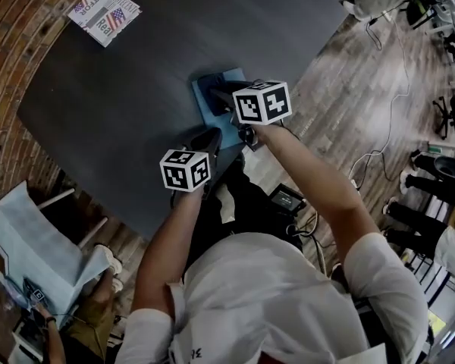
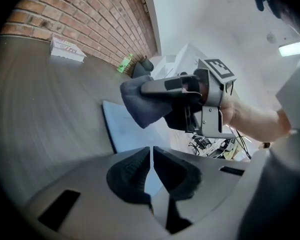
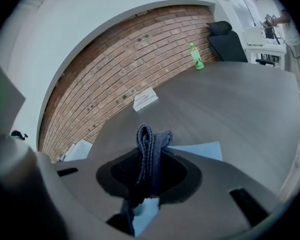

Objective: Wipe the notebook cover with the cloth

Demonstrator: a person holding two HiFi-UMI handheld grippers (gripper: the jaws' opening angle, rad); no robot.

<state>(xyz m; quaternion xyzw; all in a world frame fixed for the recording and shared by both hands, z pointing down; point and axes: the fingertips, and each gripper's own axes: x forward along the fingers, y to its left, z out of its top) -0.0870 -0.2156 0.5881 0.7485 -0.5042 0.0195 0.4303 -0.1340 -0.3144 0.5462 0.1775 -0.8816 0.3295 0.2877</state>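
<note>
A light blue notebook (image 1: 214, 111) lies flat near the front edge of the dark table (image 1: 136, 89). My right gripper (image 1: 221, 89) hangs just above it, shut on a folded dark grey cloth (image 3: 149, 149) that sticks out beyond the jaws. From the left gripper view the cloth (image 2: 140, 101) hangs over the notebook (image 2: 127, 129). My left gripper (image 1: 208, 139) is at the notebook's near edge, jaws shut with nothing between them (image 2: 151, 171). In the right gripper view the notebook (image 3: 200, 150) shows behind the cloth.
A white box with printed flags (image 1: 104, 12) sits at the table's far left corner, also seen as the box (image 3: 145, 100). A green bottle (image 3: 195, 57) stands at the far edge by the brick wall. A chair with blue fabric (image 1: 38, 249) is left of the table.
</note>
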